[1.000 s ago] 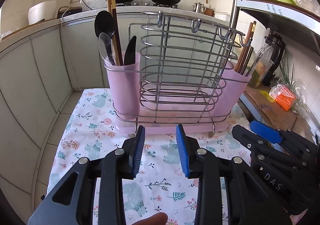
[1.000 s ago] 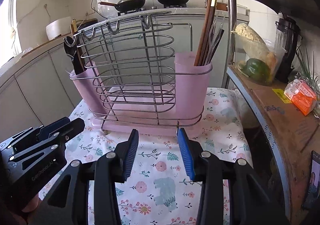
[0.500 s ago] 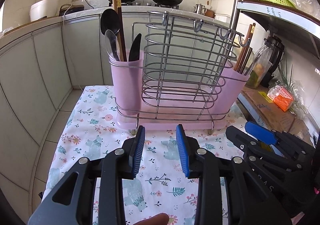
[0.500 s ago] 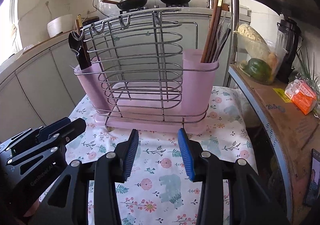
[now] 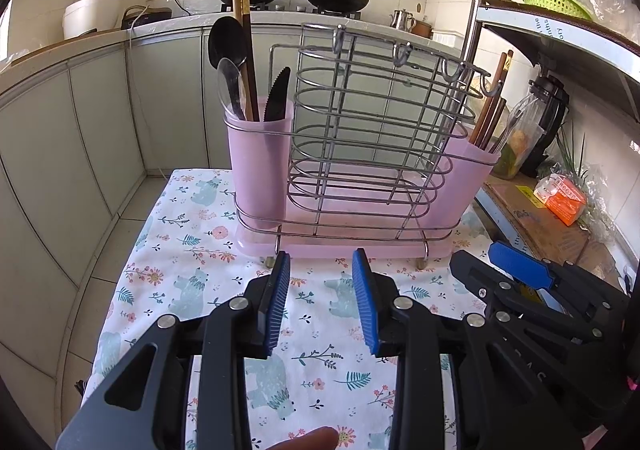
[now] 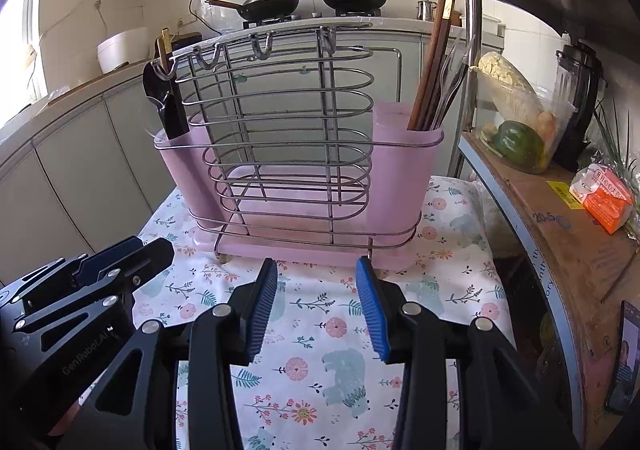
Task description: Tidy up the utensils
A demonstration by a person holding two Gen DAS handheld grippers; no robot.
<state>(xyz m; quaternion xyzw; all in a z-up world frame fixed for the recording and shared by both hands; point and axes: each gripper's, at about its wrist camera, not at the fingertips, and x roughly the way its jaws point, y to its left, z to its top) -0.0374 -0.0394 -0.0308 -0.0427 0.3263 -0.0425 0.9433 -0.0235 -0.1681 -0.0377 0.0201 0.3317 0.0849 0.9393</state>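
**Both hand-held grippers empty, facing the rack**

Since the earlier frames the utensil rack (image 5: 352, 178) sits a little higher and smaller in both wrist views, so both cameras have backed off slightly; nothing on the table (image 5: 192, 250) has shifted.

Key relation: rack lies straight ahead of both grippers, long axis running left to right across the view, standing on the floral cloth.
- Left pink cup (image 5: 260, 166) holds black spoon, clear spoon, chopsticks, serrated knife, all upright. It lies ahead and slightly left of the left hand-held gripper (image 5: 322, 302), which is the nearer one.
- Right pink cup (image 6: 404, 178) holds chopsticks and clear cutlery. It lies ahead and slightly right of the right hand-held gripper (image 6: 316, 306).

Both grippers: jaws partly apart, nothing between pads, clear of the rack base.

Judgement: no loose utensil visible; next target unclear.
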